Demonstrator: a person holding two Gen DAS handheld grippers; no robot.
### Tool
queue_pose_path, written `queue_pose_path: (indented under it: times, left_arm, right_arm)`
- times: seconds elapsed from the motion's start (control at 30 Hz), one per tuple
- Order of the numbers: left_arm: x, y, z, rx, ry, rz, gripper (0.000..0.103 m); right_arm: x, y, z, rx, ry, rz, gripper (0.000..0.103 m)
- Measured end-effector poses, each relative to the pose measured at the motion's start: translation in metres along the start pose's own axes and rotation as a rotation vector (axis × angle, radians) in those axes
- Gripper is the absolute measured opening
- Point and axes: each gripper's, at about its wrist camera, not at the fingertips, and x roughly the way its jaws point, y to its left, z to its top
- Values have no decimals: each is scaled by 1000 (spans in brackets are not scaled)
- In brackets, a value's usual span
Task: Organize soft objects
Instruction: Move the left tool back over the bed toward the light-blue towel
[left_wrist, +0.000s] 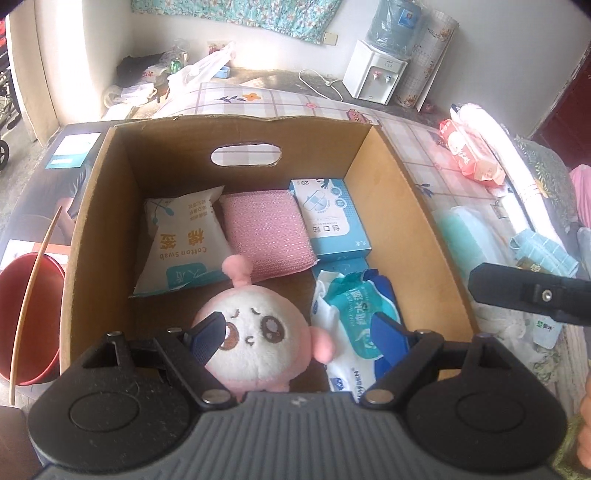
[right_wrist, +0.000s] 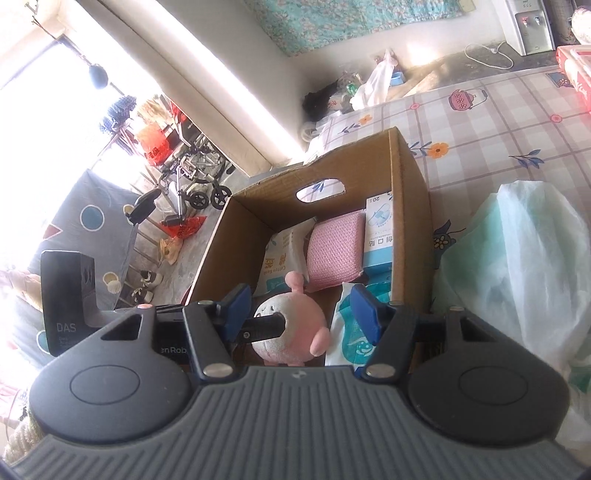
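Left wrist view, l to r: red bucket (left_wrist: 31, 317) at lower left, outside the box (left_wrist: 96, 236). Inside the box, back row: cotton swab bag (left_wrist: 184, 240), pink sponge (left_wrist: 266, 229), blue carton (left_wrist: 327, 218). Front row: plush (left_wrist: 255, 339) at lower centre, wipes pack (left_wrist: 354, 325) just beside it on the right. Left claw (left_wrist: 299, 332) stands wide over the plush; its left pad overlaps the plush's face, the right pad is over the wipes, no squeeze visible, plush lies on the box floor. Right claw's finger pokes in at mid right. Red pack (left_wrist: 469, 155) on the bed (left_wrist: 424, 147), upper right.

Right wrist view: right claw (right_wrist: 301, 314) at lower centre, about half open, nothing held. White bag (right_wrist: 517, 266) at right, beside the box.
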Motion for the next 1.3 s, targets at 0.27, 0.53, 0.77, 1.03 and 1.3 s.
queue_pose_path:
  times: [0.27,0.53,0.77,1.03,1.3]
  left_arm:
    - [-10,-74,3,30,-44,-116,87]
    - [12,-165,13,52,-6,-217,87]
    - [48,-244,36,31,77,-292,86]
    - [118,-308,58,-23,238,-338,83]
    - [179,-336,64,-98,357,-364,83]
  right_arm:
    - [-65,-52,-6,80,-148,-59,60]
    - [-141,-125,-8,59,-274,-321,60]
    - [-188,-197,7,-41,-297,-612,60]
    - [-182,-267,31,-194,-185,-827,56]
    - [-150,-307,38,-225,-36,-880,37]
